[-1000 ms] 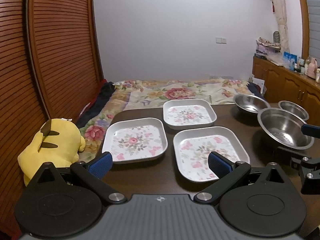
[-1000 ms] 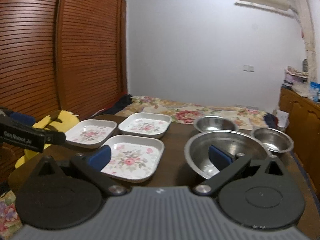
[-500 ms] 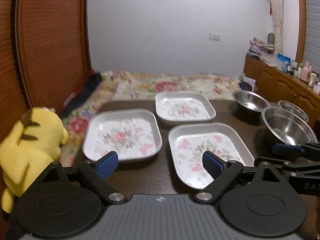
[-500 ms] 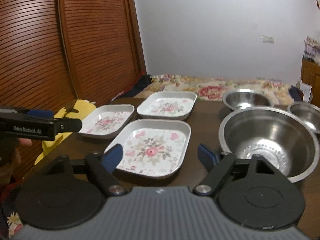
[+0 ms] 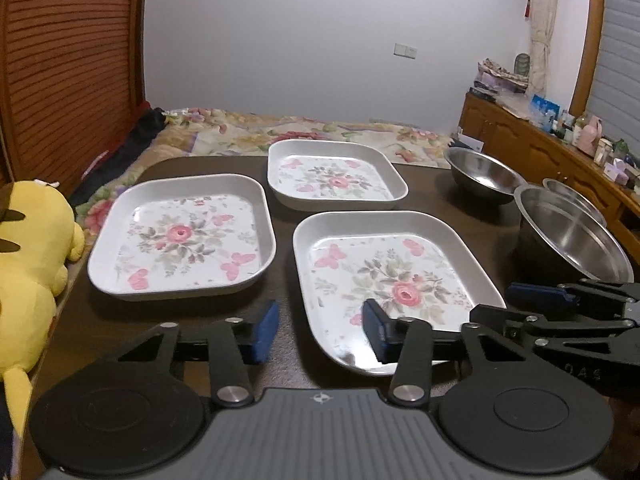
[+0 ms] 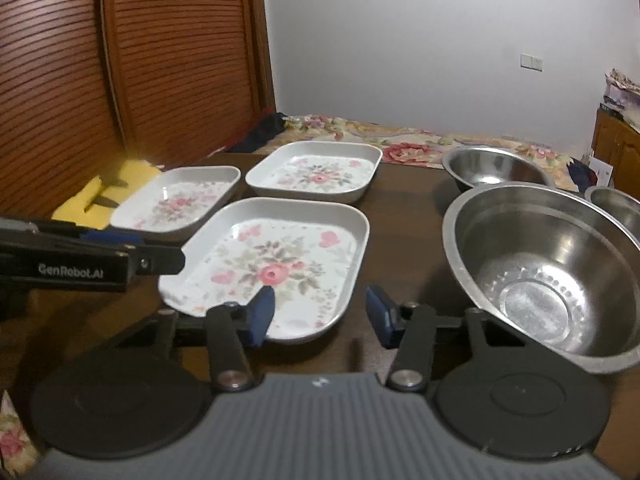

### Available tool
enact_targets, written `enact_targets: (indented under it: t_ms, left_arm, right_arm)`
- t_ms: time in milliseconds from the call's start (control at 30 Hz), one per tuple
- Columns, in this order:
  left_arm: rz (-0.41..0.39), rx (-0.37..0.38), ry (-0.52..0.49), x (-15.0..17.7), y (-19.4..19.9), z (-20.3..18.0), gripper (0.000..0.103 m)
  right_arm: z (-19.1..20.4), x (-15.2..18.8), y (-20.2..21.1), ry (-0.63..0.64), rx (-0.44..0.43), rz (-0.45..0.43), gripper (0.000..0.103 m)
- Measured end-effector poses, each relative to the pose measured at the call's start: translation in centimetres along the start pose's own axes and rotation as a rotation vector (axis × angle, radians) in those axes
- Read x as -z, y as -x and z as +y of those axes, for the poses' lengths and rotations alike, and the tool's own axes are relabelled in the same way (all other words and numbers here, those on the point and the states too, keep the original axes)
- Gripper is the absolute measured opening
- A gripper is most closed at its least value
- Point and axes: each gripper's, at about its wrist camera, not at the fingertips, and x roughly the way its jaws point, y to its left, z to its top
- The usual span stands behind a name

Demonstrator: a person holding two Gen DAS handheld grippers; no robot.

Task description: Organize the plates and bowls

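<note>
Beside table (image 5: 120,320): yellow plush (image 5: 28,264); nearest plate (image 5: 384,280) before both grippers, jaws apart, just closing, empty

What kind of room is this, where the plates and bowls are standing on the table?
Most likely a bedroom in a home. A bed with a floral cover lies just behind the dark wooden table, a yellow plush toy sits beside it, and a wooden cabinet crowded with small items runs along the wall.
</note>
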Motion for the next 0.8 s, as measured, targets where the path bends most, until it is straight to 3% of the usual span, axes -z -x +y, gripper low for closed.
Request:
enact_targets:
  t_ms: [300, 433, 800]
  left_arm:
    - [0.017, 0.02, 0.024, 0.0, -1.6, 0.5, 0.027]
    - [0.029, 0.016, 0.036, 0.2, -2.2, 0.8, 0.012]
    - [0.016, 0.046, 0.05, 0.5, -2.1, 1.3, 0.01]
  right_arm:
    - [-0.9, 0.1, -1.9, -0.05, -0.006, 0.041, 0.037]
    - [-1.1, -0.1, -2.2, -0.061, -0.001, 0.039, 0.029]
    - [-1.1, -0.3, -2.8, -0.069, 0.007, 0.03, 0.021]
